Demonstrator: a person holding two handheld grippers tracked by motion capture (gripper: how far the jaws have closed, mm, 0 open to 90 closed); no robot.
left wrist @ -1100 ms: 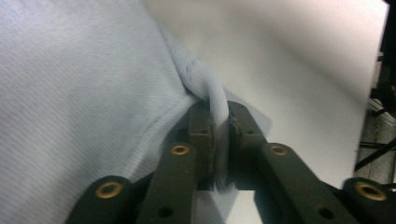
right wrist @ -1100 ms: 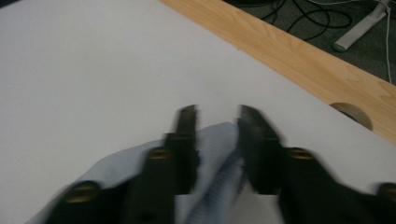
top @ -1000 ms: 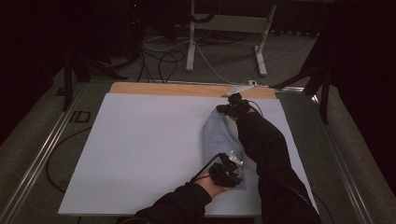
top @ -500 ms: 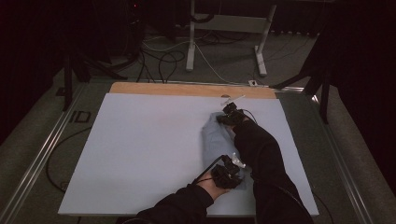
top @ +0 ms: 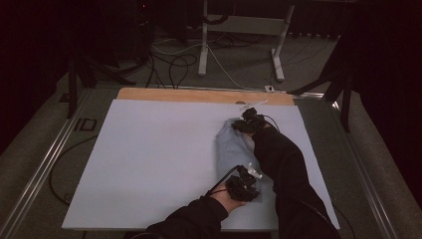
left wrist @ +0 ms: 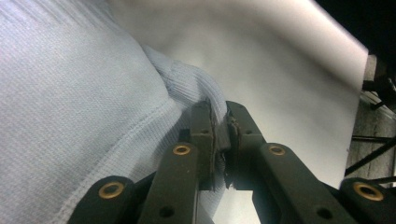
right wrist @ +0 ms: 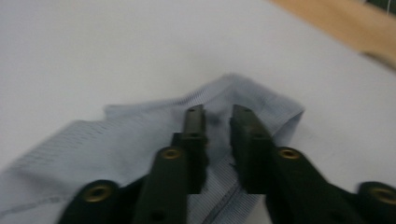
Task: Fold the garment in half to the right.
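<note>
1. The left gripper [left wrist: 219, 135] is clamped on a ribbed edge of the cloth [left wrist: 70, 102]
2. The right gripper [right wrist: 217, 126] is parted, cloth between its jaws
3. The cloth is bunched on the sheet [top: 149, 149], right of centre
4. No writing can be read

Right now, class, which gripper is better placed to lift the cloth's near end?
Left. The left gripper is already shut on the pale blue cloth at its near edge; the right gripper is at the far end.
</note>
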